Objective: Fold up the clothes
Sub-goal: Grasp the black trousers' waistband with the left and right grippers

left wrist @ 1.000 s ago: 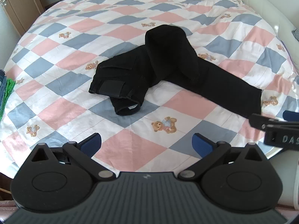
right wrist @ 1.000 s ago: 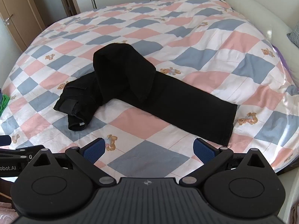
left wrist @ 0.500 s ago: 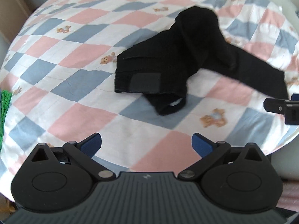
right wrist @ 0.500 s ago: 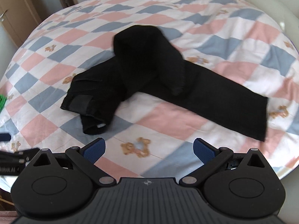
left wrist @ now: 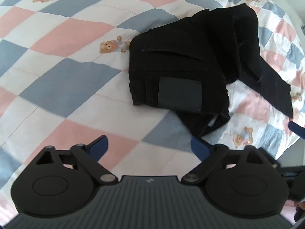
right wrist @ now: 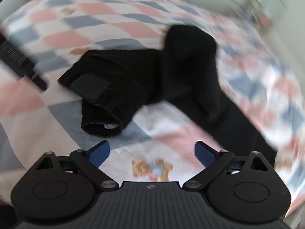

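Nearest in the left wrist view, the left tool (left wrist: pixel 149 146) hangs released over the quilt (left wrist: pixel 63 87), its two blue fingertips (left wrist: pixel 99 145) spread wide with nothing between them. Its right blue tip lies just beside the near hem of the black trousers (left wrist: pixel 183 72), at the open end of a leg where a small white label shows; whether it touches the cloth cannot be told. Beyond the tips, the trousers lie crumpled on the bed, up and to the right of the tool. A grey rectangular patch (left wrist: pixel 179 93) faces up on the nearer part, a pocket flap sits above it, and one leg is doubled over the other farther off. The remaining leg runs away to the right toward the bed's edge. A teddy bear print (left wrist: pixel 112 46) on the quilt lies just beside the trousers' left edge. At the far right edge a blue tip of the other tool shows.

The right wrist view is blurred. The right tool (right wrist: pixel 152 154) is likewise released, blue tips apart and empty, over a teddy bear print on the quilt (right wrist: pixel 63 38). The trousers (right wrist: pixel 148 80) lie beyond it, apart from the tips, with the rolled leg opening nearest on the left and a long leg stretching down to the right. A dark part of the left tool crosses the far left.
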`<state>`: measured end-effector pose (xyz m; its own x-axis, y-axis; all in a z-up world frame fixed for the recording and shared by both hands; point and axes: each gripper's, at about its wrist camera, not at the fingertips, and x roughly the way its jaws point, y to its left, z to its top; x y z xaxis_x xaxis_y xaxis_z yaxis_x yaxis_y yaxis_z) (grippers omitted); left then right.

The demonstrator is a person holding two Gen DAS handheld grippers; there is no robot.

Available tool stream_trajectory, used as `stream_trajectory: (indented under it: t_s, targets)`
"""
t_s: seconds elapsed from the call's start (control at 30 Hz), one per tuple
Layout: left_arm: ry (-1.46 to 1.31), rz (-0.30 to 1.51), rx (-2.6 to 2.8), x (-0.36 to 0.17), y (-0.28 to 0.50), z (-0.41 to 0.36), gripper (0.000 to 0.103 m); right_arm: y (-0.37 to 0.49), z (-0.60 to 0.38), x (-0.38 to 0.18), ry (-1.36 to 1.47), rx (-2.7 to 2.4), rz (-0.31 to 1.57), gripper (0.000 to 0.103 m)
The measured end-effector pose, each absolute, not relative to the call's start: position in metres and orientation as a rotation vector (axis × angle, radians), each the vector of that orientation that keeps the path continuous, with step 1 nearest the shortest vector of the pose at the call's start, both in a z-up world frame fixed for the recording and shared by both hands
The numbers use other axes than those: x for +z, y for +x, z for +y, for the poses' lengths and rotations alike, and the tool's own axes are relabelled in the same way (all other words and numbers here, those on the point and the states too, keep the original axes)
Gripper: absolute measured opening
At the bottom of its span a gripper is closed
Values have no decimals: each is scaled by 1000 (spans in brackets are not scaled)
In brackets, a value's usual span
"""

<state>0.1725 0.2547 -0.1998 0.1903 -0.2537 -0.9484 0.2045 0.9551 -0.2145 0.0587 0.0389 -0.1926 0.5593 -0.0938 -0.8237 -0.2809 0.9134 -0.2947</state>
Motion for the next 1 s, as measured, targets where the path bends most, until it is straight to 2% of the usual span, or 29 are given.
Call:
stream_trajectory:
  t_s: [0.07,0.13,0.17,0.27,0.43,0.7,0.73,0.77,0.87,0.93,1.0]
  targets:
    - [-72,1350,-334,-209,183,255,78,62,53,-205,-519,170,928,81]
    - [-127,1355,-352,-218,189,257,74,65,63,-215,-577,229,879,64]
    - [-158,1356,-362,-222,191,259,69,68,67,-219,-600,254,859,63]
    - [-287,1337,-390,-234,195,270,64,74,76,-233,-650,316,801,62]
    - [-482,1326,-362,-257,210,284,73,84,85,-253,-727,363,741,62]
    - [-581,1301,-349,-293,244,293,72,88,82,-266,-674,322,747,62]
    - [-590,1302,-356,-297,249,292,64,87,82,-267,-675,312,744,62]
    - [-600,1304,-366,-300,253,290,48,86,83,-268,-676,302,740,62]
    - [-642,1327,-385,-301,265,291,36,84,87,-268,-694,302,692,64]
    - [-667,1329,-409,-295,267,296,25,85,94,-267,-701,326,658,66]
    - [-729,1308,-445,-283,267,305,22,87,104,-266,-703,351,623,66]
